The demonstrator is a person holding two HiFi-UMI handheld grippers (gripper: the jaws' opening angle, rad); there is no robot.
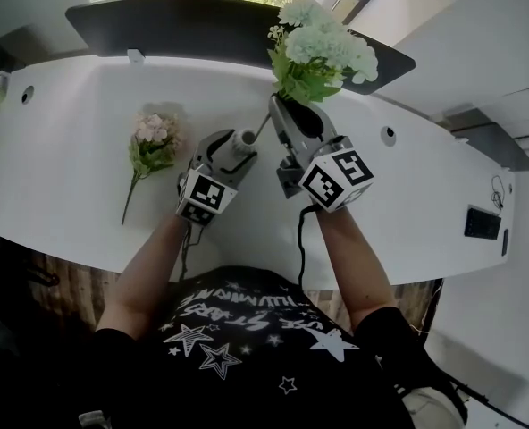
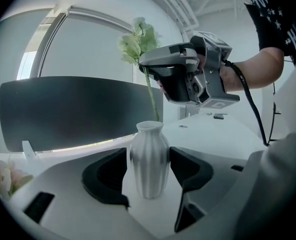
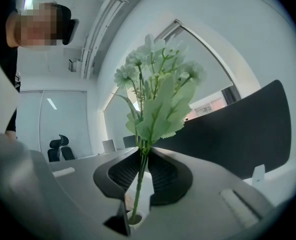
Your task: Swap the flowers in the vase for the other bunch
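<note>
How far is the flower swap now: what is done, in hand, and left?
Done: nothing finished. In hand: the left gripper clamps the white ribbed vase; the right gripper grips the pale green-white flower bunch, stem ends at the vase mouth. Left: lift it clear, set it down, put the pink flower bunch into the vase.

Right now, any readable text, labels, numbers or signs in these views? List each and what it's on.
No text reads cleanly.
Black T-shirt with white stars: white lettering, upside down and warped, too distorted to read.
Square black-and-white markers on the cubes of the left gripper and right gripper: coded patterns, no words.
White ribbed ceramic vase: no label.
Small dark device on the white table: too small to tell.
</note>
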